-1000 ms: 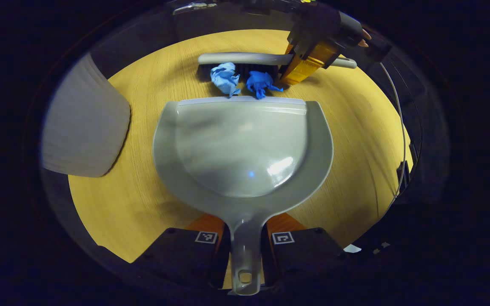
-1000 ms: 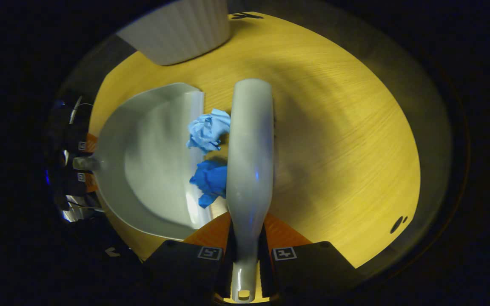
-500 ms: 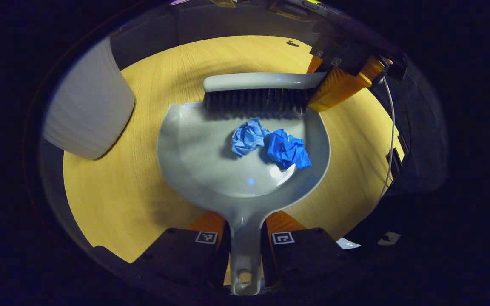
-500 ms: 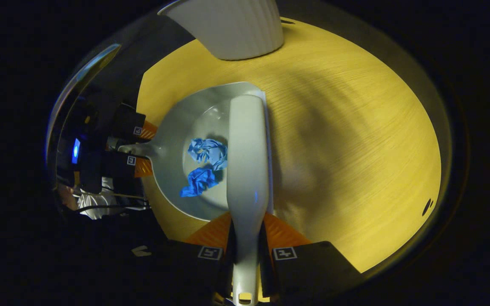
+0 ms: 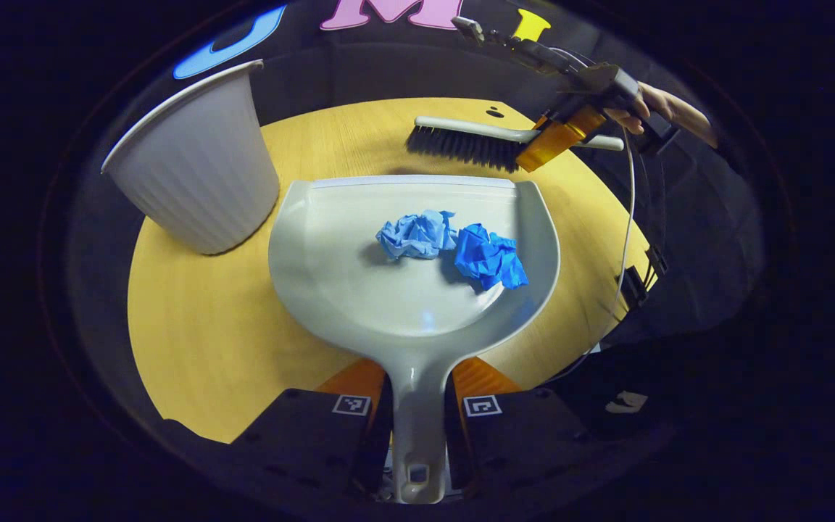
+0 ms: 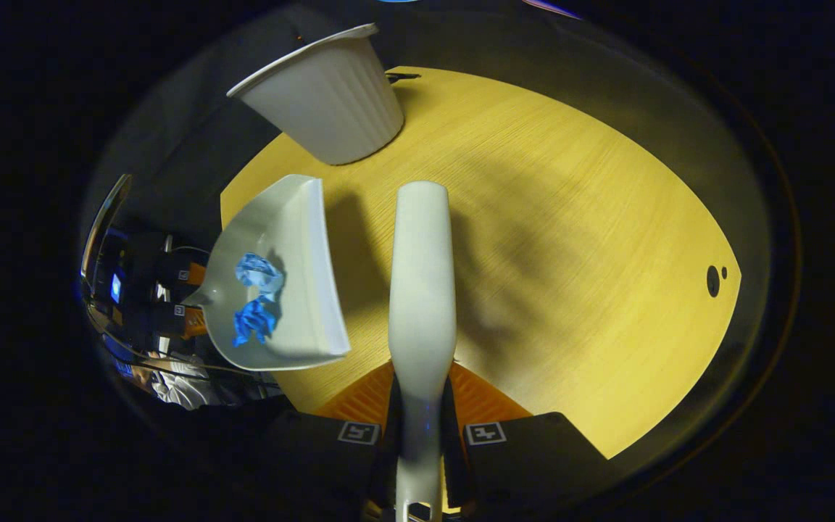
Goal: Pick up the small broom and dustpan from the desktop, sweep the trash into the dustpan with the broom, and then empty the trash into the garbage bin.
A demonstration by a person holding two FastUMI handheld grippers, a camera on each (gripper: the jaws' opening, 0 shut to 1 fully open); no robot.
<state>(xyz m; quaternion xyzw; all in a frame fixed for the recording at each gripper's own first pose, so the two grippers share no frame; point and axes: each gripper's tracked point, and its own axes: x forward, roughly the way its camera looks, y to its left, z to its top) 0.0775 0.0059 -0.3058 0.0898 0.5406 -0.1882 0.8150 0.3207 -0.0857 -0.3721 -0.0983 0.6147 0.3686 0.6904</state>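
Left gripper view: my left gripper (image 5: 417, 413) is sitting at 6 o'clock, both fingers clamping the handle of the dustpan (image 5: 359, 290) between them. The pan is spreading out toward 12 o'clock and appears to be held above the wooden desktop (image 5: 193, 319), its straight lip lying farthest from me. Inside the pan, a pale blue paper wad (image 5: 416, 235) and a darker blue paper wad (image 5: 488, 258) are lying side by side and touching, a little toward 1 o'clock of the pan's centre. The ribbed white garbage bin (image 5: 196, 163) is standing upright at 10 o'clock, just beside the pan's edge. At 1 o'clock, my right gripper (image 5: 559, 134) is gripping the small broom (image 5: 475, 138) by its handle, bristles pointing down above the desktop, beyond the pan's lip; my hand (image 5: 653, 109) is wrapping the gripper's body there. Right gripper view: my right gripper (image 6: 423, 428) is sitting at 6 o'clock with both fingers pressing on the broom's handle, and the broom's back (image 6: 421, 275) is running straight toward 12 o'clock. The dustpan (image 6: 294, 246) is showing at 9 o'clock, tilted, with both blue wads (image 6: 254, 297) inside it, and my left gripper (image 6: 189, 297) is holding it from behind. The bin (image 6: 327, 101) is standing at 11 o'clock on the desktop (image 6: 570, 254).
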